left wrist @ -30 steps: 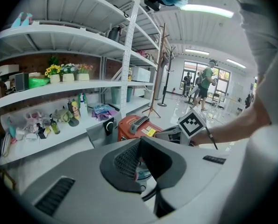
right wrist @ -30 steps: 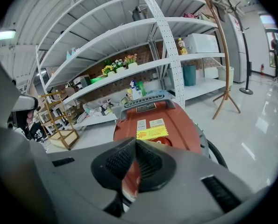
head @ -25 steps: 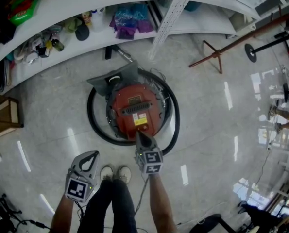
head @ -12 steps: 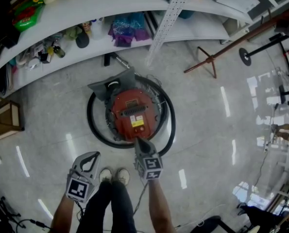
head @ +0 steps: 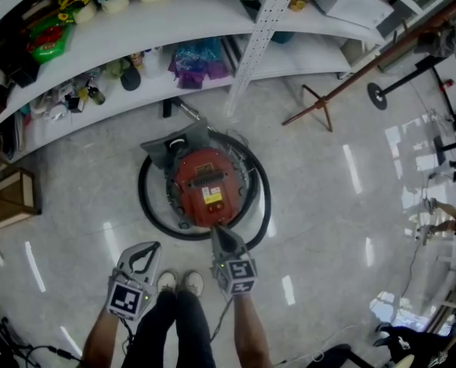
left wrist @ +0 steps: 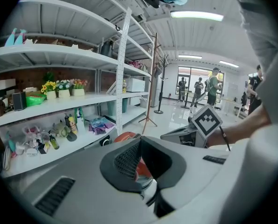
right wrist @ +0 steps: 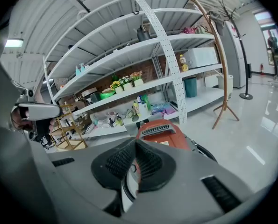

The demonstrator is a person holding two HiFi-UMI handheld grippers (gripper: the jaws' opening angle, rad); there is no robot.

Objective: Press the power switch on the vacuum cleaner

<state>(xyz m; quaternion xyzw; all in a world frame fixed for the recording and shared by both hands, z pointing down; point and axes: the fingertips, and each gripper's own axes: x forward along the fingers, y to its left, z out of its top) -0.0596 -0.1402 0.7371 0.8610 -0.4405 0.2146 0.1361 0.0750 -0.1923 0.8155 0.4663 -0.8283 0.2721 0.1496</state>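
The red vacuum cleaner point(head: 206, 184) sits on the floor in front of the shelves, ringed by its black hose point(head: 152, 215). My right gripper point(head: 214, 229) is shut and points down at the vacuum's near rim; I cannot tell whether they touch. In the right gripper view the vacuum's red top point(right wrist: 163, 135) shows just past the right gripper point(right wrist: 135, 144). My left gripper point(head: 152, 245) is shut on nothing and hangs left of the vacuum, above the person's shoes point(head: 180, 282). In the left gripper view the left gripper point(left wrist: 139, 143) frames a bit of the red vacuum point(left wrist: 126, 136).
White shelves point(head: 174, 90) behind the vacuum hold bottles, flower pots and bags. A shelf upright point(head: 260, 29) stands behind it. A wooden coat stand point(head: 319, 107) is at right, a wooden crate point(head: 9, 198) at left. People point(left wrist: 213, 85) stand far off.
The head view has pulled back, so the vacuum looks smaller and higher in the frame. The right gripper's tip overlapped the vacuum's near rim before; now it sits at that rim's edge.
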